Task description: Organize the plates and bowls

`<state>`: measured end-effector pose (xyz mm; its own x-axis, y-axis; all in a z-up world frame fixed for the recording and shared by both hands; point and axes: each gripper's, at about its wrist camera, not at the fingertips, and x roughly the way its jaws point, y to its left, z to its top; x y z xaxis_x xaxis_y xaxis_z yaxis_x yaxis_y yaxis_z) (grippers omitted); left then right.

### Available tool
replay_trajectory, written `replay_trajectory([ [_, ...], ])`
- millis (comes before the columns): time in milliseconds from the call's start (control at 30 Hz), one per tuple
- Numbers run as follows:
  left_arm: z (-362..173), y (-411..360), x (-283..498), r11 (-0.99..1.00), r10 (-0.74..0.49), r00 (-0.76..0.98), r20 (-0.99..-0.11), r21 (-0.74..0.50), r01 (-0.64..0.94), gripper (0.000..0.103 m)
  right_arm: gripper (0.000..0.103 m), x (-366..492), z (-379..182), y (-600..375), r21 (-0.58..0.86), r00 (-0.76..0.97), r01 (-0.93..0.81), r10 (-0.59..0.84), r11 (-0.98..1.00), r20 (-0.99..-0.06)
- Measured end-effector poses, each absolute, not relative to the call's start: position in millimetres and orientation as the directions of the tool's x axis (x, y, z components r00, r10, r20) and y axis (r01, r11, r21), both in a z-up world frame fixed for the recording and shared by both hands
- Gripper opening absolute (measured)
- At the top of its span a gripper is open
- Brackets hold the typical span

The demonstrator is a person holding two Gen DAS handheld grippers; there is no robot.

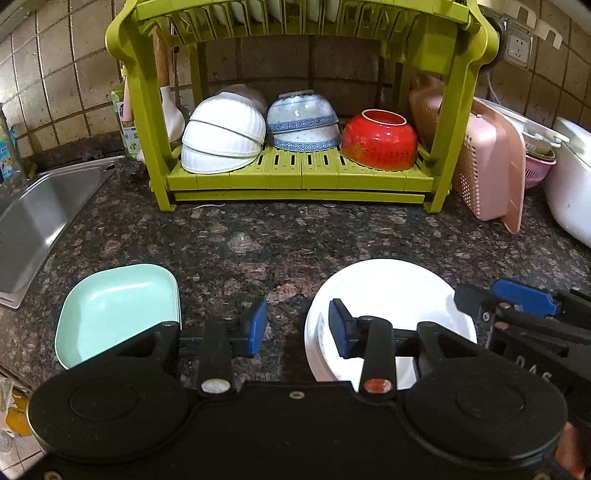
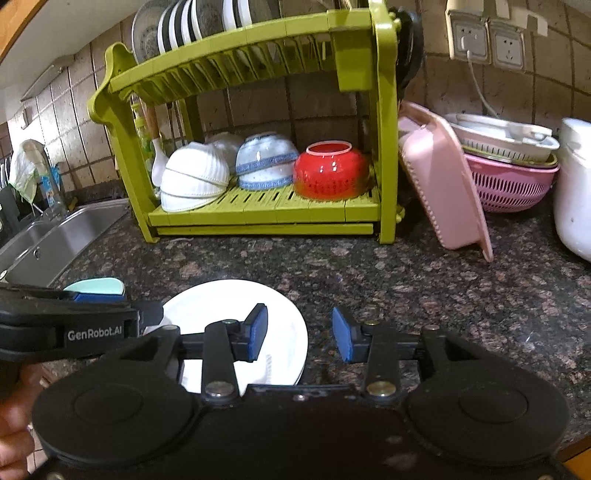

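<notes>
A round white plate [image 1: 391, 295] lies on the dark granite counter, and a mint-green square plate [image 1: 114, 310] lies to its left. My left gripper [image 1: 298, 328] hovers open between them, its right finger over the white plate's left rim. In the right wrist view my right gripper [image 2: 300, 334] is open with its left finger above the white plate [image 2: 229, 306] and its right finger over bare counter. Behind stands the green dish rack [image 1: 295, 173] with upturned white bowls [image 1: 221, 136], blue-patterned bowls [image 1: 303, 125] and a red bowl [image 1: 380, 140] on its lower shelf. Plates [image 2: 192, 26] stand in its top tier.
A steel sink [image 1: 33, 218] lies at the left. A pink basket [image 2: 443, 184] leans against the rack's right side, with stacked colanders [image 2: 509, 162] and a white appliance [image 2: 574, 192] beyond. A hand [image 2: 11, 435] shows at the lower left of the right wrist view.
</notes>
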<state>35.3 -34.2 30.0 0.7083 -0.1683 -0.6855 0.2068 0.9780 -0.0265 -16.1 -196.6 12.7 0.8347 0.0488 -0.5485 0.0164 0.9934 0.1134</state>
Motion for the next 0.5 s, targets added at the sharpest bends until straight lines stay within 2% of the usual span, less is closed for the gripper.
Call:
replay_trajectory([
  [200, 34, -28, 22, 0.983, -0.145, 0.736, -0.661, -0.014, 0.181, 0.048, 0.049, -28, 17, -201, 0.135, 0.855, -0.008, 0.077, 0.991, -0.513],
  [300, 37, -22, 16, 0.989, -0.116, 0.752, -0.649, -0.008, 0.145, 0.058, 0.051, -32, 17, -201, 0.140, 0.861, -0.005, 0.076, 0.990, -0.503],
  [400, 40, -18, 7, 0.991, -0.105, 0.791, -0.603, 0.003, 0.133, 0.059, 0.060, -31, 16, -201, 0.135, 0.861, 0.000, 0.069, 0.991, -0.503],
  [500, 41, -16, 3, 0.991, -0.108, 0.796, -0.595, -0.001, 0.134, 0.059, 0.061, -29, 16, -199, 0.130, 0.854, 0.010, 0.059, 0.991, -0.517],
])
